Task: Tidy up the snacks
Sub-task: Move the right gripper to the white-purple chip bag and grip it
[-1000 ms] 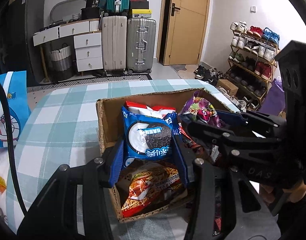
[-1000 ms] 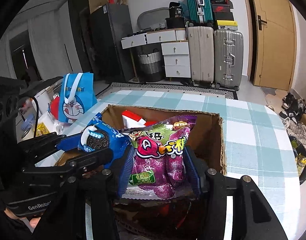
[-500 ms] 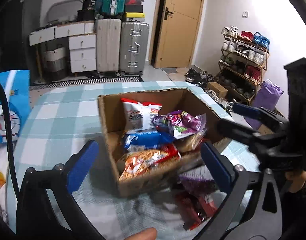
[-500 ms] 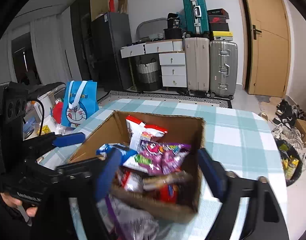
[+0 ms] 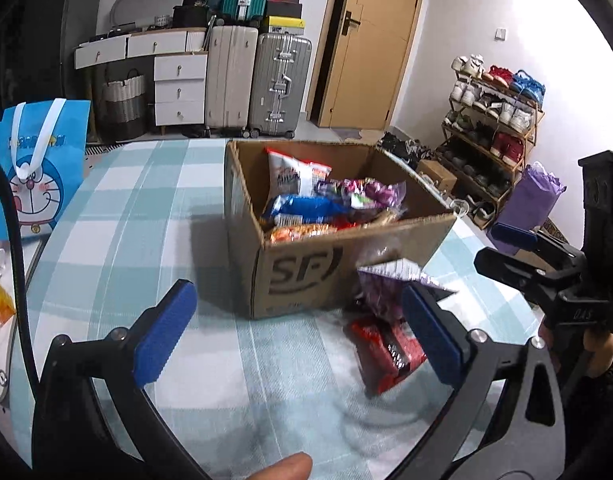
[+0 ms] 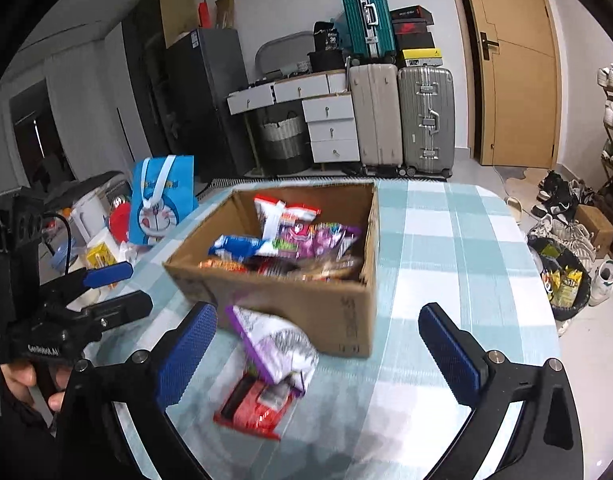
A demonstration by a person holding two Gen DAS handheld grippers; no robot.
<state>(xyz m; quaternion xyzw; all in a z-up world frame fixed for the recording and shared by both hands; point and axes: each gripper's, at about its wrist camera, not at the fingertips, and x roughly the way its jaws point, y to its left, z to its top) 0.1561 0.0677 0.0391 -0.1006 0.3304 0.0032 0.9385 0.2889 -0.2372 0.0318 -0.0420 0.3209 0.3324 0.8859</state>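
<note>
Both tongs, left (image 5: 298, 334) and right (image 6: 318, 352), gape wide and empty above the checkered bench (image 6: 446, 248). Its cardboard box (image 5: 306, 272) holds snacks; a purple packet (image 6: 278, 344) leans against the box, over a red packet (image 6: 254, 406). Only the left view shows the shoe rack (image 5: 490, 120).

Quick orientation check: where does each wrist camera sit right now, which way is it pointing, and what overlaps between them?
Left wrist: on the left gripper, open, facing the brown cardboard snack box; right gripper at right.
Right wrist: on the right gripper, open, facing the box; left gripper at left.
Shared: box, purple snack bag leaning over the red packet, checked tablecloth.
</note>
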